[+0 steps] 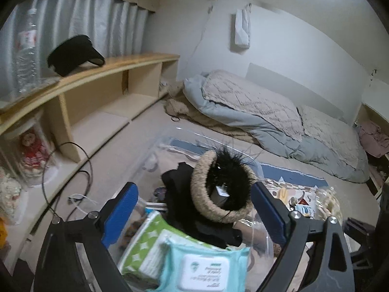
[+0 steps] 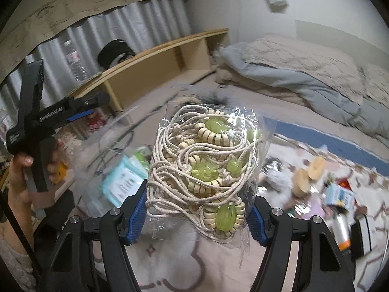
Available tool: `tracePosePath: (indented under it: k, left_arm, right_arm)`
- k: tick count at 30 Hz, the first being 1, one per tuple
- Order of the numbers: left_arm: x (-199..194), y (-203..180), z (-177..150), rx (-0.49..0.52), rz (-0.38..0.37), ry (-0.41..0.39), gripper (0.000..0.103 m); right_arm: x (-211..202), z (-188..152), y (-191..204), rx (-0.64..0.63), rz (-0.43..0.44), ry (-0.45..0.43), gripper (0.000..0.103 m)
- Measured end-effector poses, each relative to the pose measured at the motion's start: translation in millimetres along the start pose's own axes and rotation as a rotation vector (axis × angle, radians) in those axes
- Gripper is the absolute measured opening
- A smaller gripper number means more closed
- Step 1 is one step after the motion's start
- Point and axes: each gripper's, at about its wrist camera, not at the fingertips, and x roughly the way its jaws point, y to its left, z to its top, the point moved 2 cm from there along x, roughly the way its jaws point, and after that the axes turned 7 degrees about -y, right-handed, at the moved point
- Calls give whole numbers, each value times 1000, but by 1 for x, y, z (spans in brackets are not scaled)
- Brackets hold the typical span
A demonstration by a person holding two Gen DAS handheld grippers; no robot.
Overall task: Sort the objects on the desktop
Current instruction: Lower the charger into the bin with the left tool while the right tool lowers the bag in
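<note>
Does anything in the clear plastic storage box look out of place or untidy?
Yes. The tan furry ring with black feathers stands tilted on black cloth, rising above the clear plastic storage box rim; the pale blue wet-wipes pack leans askew.

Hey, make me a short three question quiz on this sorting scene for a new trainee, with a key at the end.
1. True or false: the left gripper is shut on the furry headband.
2. What is the right gripper holding? A) bagged cord and bead necklace B) wet wipes pack C) water bottle
3. What kind of container holds the wet wipes pack?

Key:
1. False; its jaws stand open, with the headband lying in the bin beyond them.
2. A, the bagged cord and bead necklace.
3. The clear plastic bin.
</note>
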Motion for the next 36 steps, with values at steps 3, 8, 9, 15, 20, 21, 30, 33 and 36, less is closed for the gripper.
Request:
tracePosePath:
  k: [3, 8, 9, 15, 20, 21, 30, 33, 36]
  left_arm:
    - [-15, 11, -2, -8, 7, -38, 100]
    - [-38, 34, -4, -10, 36, -95, 100]
    - [-41, 38, -4, -13, 47, -108, 100]
    - [-52, 65, -6, -38, 90, -136, 100]
    - [-57, 78, -5, -46, 113, -158, 100]
    - [-58, 80, -5, -50, 108, -161, 100]
    - [-53, 88, -1, -65, 102, -163, 101]
    - [-49, 88, -3, -46, 107, -157, 100]
    - [-46, 87, -5, -34, 114, -149, 100]
  right_arm:
    - [15, 9, 19, -20, 46, 22, 71]
    - [46, 23, 43, 18, 123, 68, 71]
    - [51, 26, 48, 15, 126, 71, 71]
    - [97, 50, 75, -37, 54, 106, 71]
    - [139, 67, 87, -89, -55, 159, 71]
    - [146, 70, 88, -102, -79, 166, 71]
    - [201, 80, 94, -173, -170, 141, 102]
    - [198, 80, 90, -164, -149, 143, 102]
    - [194, 83, 85, -160, -129, 127, 102]
